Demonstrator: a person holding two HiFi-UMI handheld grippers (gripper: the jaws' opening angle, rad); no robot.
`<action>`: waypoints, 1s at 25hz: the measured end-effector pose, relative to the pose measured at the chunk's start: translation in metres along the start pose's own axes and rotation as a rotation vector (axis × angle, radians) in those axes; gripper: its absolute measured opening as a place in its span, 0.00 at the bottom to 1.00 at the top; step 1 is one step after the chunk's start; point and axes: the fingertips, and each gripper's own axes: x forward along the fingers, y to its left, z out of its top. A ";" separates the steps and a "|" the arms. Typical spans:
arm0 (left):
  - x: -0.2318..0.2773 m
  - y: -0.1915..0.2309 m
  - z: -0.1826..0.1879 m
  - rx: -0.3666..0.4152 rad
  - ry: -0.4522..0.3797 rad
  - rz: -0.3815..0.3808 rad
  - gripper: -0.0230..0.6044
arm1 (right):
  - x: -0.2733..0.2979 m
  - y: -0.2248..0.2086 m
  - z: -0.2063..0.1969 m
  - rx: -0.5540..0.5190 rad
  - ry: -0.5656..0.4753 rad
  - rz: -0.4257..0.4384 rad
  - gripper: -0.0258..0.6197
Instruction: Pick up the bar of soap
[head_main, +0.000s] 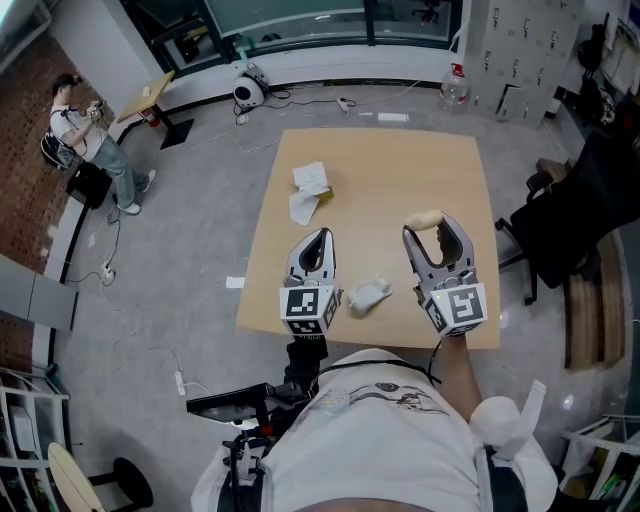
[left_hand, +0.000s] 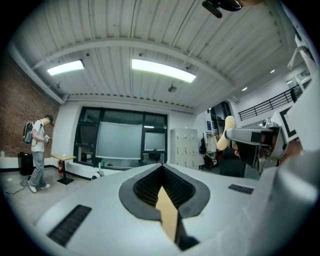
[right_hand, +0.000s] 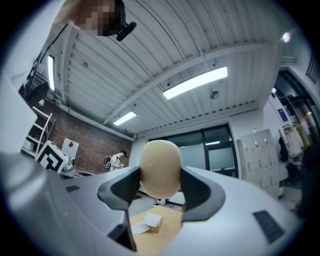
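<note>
So the bar of soap (right_hand: 160, 169) isn't on the worktop (head_main: 400, 160) at all. It's clamped in the right gripper (head_main: 436, 232), held up in the air over the right half of the worktop. The right gripper view shows both pads squeezing the soap's narrow sides, with its rounded end poking out past the tips. Its long axis seems to run roughly along the gripper and out the front, not crosswise. That gripper is tilted up towards the ceiling, so the soap is pointing up and away from the person.

The left gripper (head_main: 318, 240) is pinched closed on nothing, hovering just left of a crumpled wrapper (head_main: 368, 296) near the front edge. From its own camera the soap is off to the right and higher up, so it's a bystander here. There's also a small box with some paper (head_main: 310, 190) further back on the worktop, well clear of both grippers.

I'd call the pick-up basically done. Only the low part of the bar is pinched, so a slip looks like the main risk.
</note>
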 end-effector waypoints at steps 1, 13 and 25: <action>0.000 0.000 0.000 0.000 0.000 0.001 0.04 | 0.000 0.000 0.000 0.003 -0.001 0.000 0.45; 0.005 0.002 -0.005 -0.004 0.004 0.006 0.04 | 0.004 -0.005 -0.006 0.017 0.000 0.000 0.45; 0.017 0.005 -0.005 -0.004 0.004 -0.001 0.04 | 0.013 -0.008 -0.008 0.037 -0.009 0.016 0.45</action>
